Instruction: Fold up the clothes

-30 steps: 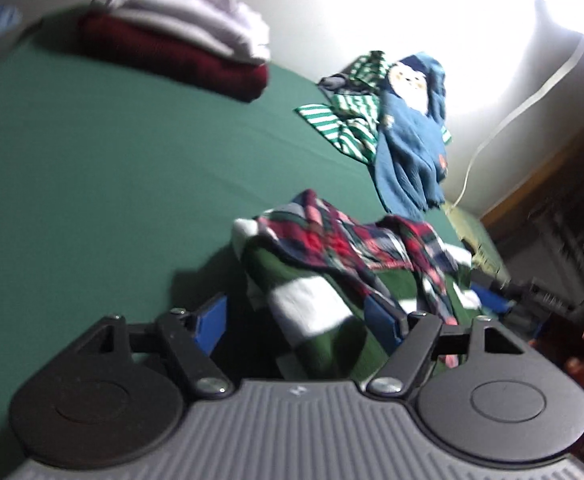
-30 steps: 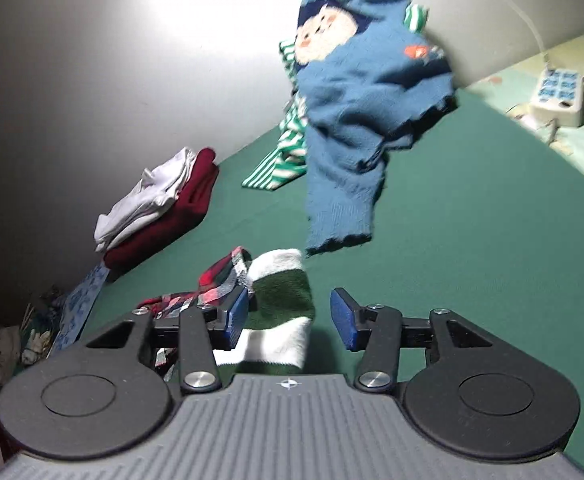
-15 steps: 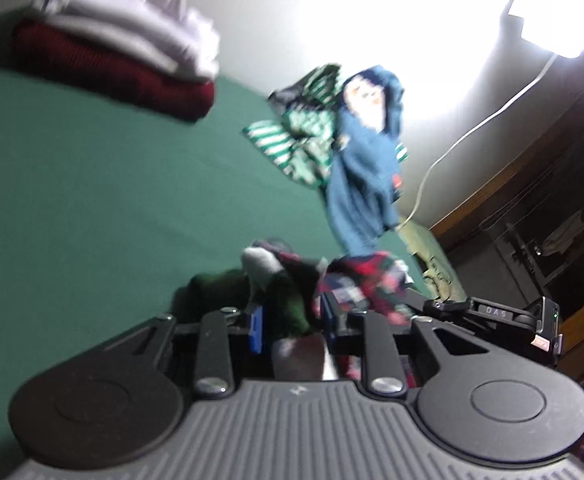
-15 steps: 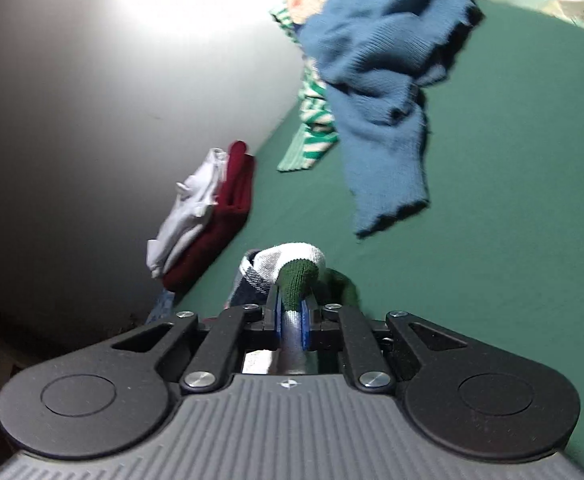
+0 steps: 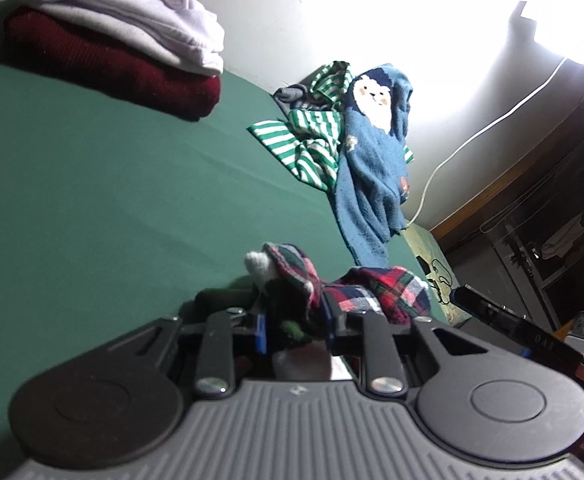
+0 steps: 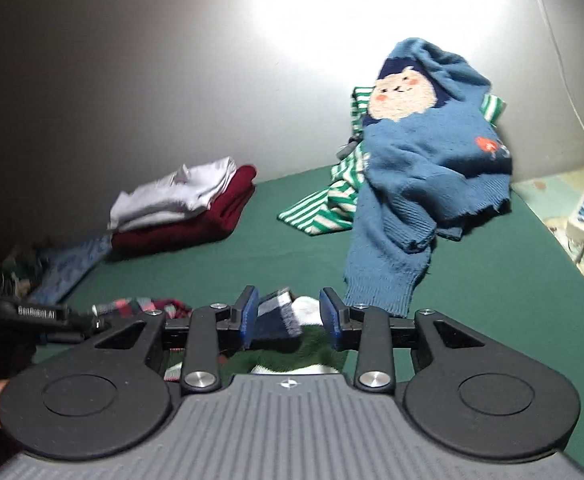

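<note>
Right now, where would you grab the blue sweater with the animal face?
Probably the ribbed cuff of the blue sweater, coming in level from the near side. That sleeve end lies flat and free on the green cloth, while the body is bunched over the striped shirt.

A smooth matt green cloth (image 5: 111, 184) is covering the worktop. At upper right of the right wrist view, a blue sweater (image 6: 416, 184) is showing coarse ribbed knit. The maroon fold (image 5: 103, 68) is looking fuzzy under soft white cotton (image 5: 131, 20). The left gripper (image 5: 294, 330) is showing matt black plastic arms, shiny metal screws and a ribbed grey body.
</note>
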`<move>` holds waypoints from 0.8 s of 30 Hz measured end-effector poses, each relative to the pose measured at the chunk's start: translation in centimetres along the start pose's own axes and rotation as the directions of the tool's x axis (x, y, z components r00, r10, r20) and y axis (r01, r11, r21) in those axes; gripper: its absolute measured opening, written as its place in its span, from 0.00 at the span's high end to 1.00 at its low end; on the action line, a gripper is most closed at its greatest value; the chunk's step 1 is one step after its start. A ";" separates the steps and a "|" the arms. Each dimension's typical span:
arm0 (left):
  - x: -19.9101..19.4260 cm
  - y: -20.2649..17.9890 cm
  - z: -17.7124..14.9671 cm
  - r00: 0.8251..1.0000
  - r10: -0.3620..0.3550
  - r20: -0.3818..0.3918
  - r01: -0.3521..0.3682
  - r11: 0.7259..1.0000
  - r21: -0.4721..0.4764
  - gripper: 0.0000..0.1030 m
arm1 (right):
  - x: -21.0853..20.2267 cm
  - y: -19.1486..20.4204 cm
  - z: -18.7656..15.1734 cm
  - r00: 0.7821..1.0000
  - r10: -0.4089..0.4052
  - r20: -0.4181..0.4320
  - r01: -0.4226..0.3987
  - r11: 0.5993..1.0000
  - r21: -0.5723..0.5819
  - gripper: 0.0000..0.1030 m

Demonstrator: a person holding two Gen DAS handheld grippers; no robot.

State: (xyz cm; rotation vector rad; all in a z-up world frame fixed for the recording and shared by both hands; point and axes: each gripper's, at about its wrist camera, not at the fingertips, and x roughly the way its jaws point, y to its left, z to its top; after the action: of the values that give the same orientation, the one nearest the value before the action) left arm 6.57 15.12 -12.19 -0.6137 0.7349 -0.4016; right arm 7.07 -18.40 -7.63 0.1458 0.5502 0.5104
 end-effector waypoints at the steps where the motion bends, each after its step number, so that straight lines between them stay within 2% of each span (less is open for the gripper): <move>1: 0.0 0.2 -0.1 1.000 0.000 0.000 0.000 1.000 -0.007 0.72 | 0.7 0.7 -0.1 0.999 -0.019 -0.027 0.018 0.999 -0.034 0.77; 2: -0.1 0.4 -0.1 1.000 -0.001 0.000 0.001 1.000 -0.014 0.71 | 1.5 0.8 -0.4 0.998 -0.022 -0.052 0.021 0.999 -0.029 0.80; 4: -0.3 0.5 -0.1 1.000 0.006 -0.002 -0.006 1.000 -0.012 0.71 | 3.1 0.9 -1.1 0.994 -0.027 -0.102 0.025 1.000 -0.014 0.80; 8: -0.9 0.2 0.4 0.999 0.047 0.006 -0.047 0.999 0.011 0.64 | 4.7 0.4 -2.0 0.995 -0.035 -0.090 0.032 0.999 -0.036 0.80; 9: -1.3 0.1 0.6 0.998 0.061 0.013 -0.061 0.998 0.019 0.59 | 4.5 0.5 -1.8 0.995 -0.039 -0.097 0.035 0.998 -0.043 0.79; 10: -1.8 -0.1 0.8 0.997 0.075 0.024 -0.076 0.997 0.032 0.58 | 4.3 0.7 -1.5 0.994 -0.044 -0.104 0.039 0.998 -0.049 0.79; 12: -3.0 -0.6 1.2 0.994 0.096 0.046 -0.099 0.993 0.062 0.57 | 2.7 0.8 -0.8 0.997 -0.044 -0.060 0.041 0.998 -0.041 0.79; 15: -4.9 -1.3 1.7 0.988 0.131 0.085 -0.139 0.985 0.097 0.46 | 0.1 2.0 0.1 1.000 0.010 -0.003 -0.010 0.997 -0.081 0.76; 16: -5.6 -1.4 1.8 0.985 0.143 0.099 -0.153 0.982 0.106 0.46 | -0.2 2.9 0.3 0.999 0.053 -0.013 -0.054 0.993 -0.108 0.74; 18: -6.9 -1.7 1.8 0.981 0.145 0.128 -0.158 0.983 0.098 0.46 | -0.7 4.8 0.6 0.989 0.140 -0.042 -0.145 0.976 -0.162 0.73; 21: -8.5 -2.9 1.6 0.981 0.118 0.153 -0.134 0.986 0.099 0.46 | 0.2 9.2 -0.3 0.975 0.200 -0.094 -0.219 0.926 -0.306 0.69; 22: -8.9 -3.6 1.3 0.982 0.104 0.155 -0.122 0.986 0.110 0.46 | 0.5 10.6 -0.6 0.970 0.217 -0.112 -0.243 0.904 -0.352 0.69; 24: -9.6 -4.9 0.6 0.987 0.070 0.147 -0.091 0.986 0.140 0.42 | 2.2 13.0 -1.6 0.967 0.195 -0.164 -0.248 0.872 -0.422 0.69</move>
State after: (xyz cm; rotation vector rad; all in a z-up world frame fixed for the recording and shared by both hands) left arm -0.15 16.83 -3.86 -0.4670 0.5866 -0.3302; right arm 2.29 -6.09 -6.58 -0.2595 0.5214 0.8612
